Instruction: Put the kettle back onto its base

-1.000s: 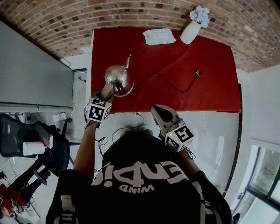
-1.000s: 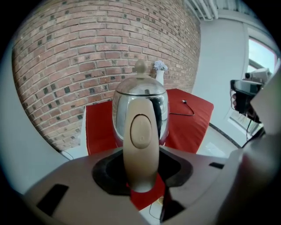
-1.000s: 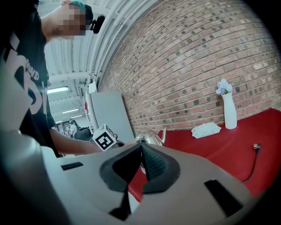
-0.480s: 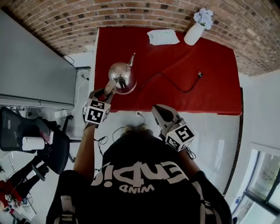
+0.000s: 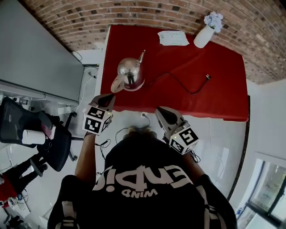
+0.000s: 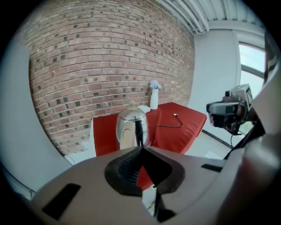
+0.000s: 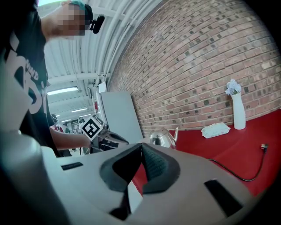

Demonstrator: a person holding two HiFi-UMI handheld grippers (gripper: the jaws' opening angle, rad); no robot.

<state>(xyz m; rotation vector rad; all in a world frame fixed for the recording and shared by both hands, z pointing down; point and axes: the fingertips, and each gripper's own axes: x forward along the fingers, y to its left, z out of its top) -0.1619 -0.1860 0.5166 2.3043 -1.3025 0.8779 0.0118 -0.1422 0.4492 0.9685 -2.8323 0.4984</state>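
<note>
Red table (image 5: pixel 223 96), kettle (image 5: pixel 130 71), cable (image 5: pixel 193 93), vase (image 5: pixel 203 36), white packet (image 5: pixel 173 38)

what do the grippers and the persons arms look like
The left gripper and right gripper have pale grey moulded shells, black ribbed pads and a white cube of black square markers each. The person wears a black T-shirt with white lettering and short sleeves.

Mirror-polished metal kettle (image 5: pixel 130 71), matt red tablecloth (image 5: pixel 214 91), rough brick wall (image 5: pixel 134 13)

Brick wall (image 5: pixel 67 22) (red), pale floor (image 5: pixel 216 141)
</note>
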